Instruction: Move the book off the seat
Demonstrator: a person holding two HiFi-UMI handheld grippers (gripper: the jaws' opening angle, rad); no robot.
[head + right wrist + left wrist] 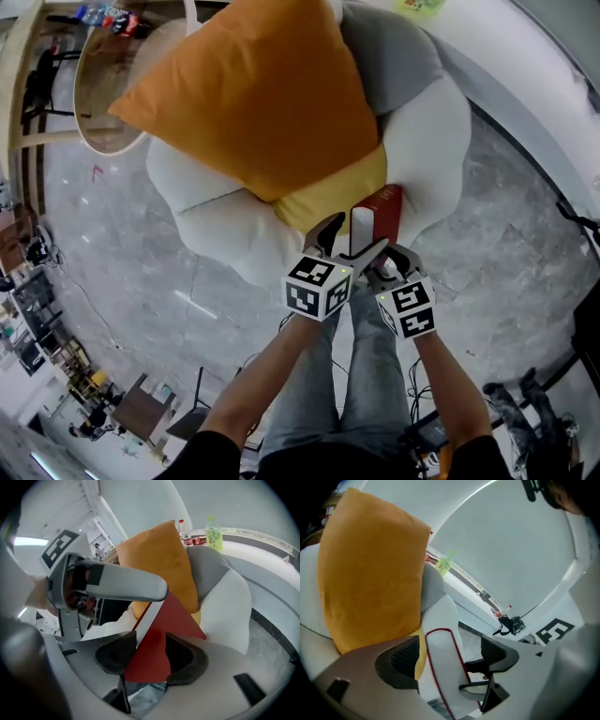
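Observation:
A red book (377, 211) with white pages stands on edge at the front of the white padded seat (431, 141), against a yellow cushion (337, 192). My right gripper (386, 264) is shut on the book (161, 634); its pads (185, 656) lie against both covers near the lower corner. My left gripper (354, 236) reaches in from the left. In the left gripper view its open jaws (447, 653) straddle the page edge of the book (443, 667), with a gap at the right pad (493, 652). The book's underside is hidden.
A big orange cushion (253, 94) and a grey one (394, 56) fill the back of the seat. A round side table (103, 84) stands at the far left. The person's legs (366, 375) are below the grippers. Bottles (213, 527) stand on a curved white ledge behind.

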